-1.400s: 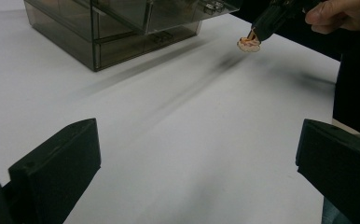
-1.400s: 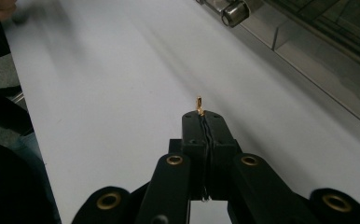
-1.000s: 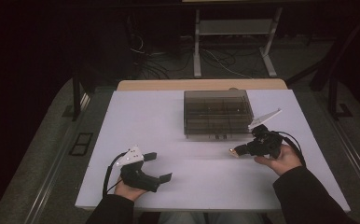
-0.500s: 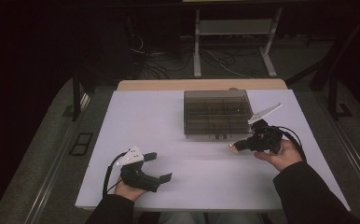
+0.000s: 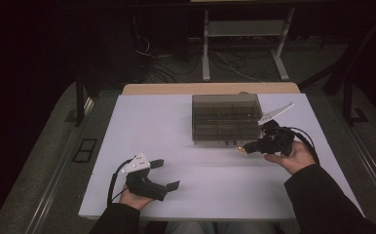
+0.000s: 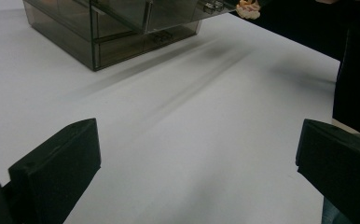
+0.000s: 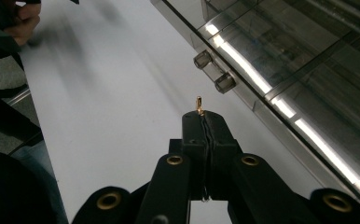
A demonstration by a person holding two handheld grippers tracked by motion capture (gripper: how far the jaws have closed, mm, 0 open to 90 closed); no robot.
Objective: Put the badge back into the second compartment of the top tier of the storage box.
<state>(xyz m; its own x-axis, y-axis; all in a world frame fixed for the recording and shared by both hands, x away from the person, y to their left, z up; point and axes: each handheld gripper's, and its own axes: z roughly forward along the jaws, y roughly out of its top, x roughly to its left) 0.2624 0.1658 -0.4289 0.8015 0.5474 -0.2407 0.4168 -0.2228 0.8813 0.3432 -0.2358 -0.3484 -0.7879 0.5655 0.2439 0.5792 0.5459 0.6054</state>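
**Two hand-held grippers, one smoked drawer box on a white bench**

The white bench (image 5: 215, 161) carries a single container: a smoky translucent drawer box (image 5: 226, 118) standing toward the far right of the middle. Through its lid a grid of compartments shows, and two small clear knobs (image 7: 214, 71) stick out of its front face. Whether anything lies in the compartments cannot be told through the tinted walls.

The right hand-held gripper (image 5: 244, 147) hovers just in front of the box's near right corner, its tip pointing left along the front. In the right gripper view its jaws are pressed together, pinching a small gold pin (image 7: 199, 105) that stands up out of the tips, close to the two knobs but apart from them. The pin shows as an orange-gold glint in the high view. A grey three-cornered plate (image 5: 275, 112) rises from this gripper above the box's right edge.

The left hand-held gripper (image 5: 166, 174) sits low at the near left of the bench, well apart from the box, jaws spread wide with nothing between them but bare white surface.

Beyond the bench, a pale metal stand (image 5: 244, 44) and loose cables (image 5: 161, 63) lie on the dark floor.
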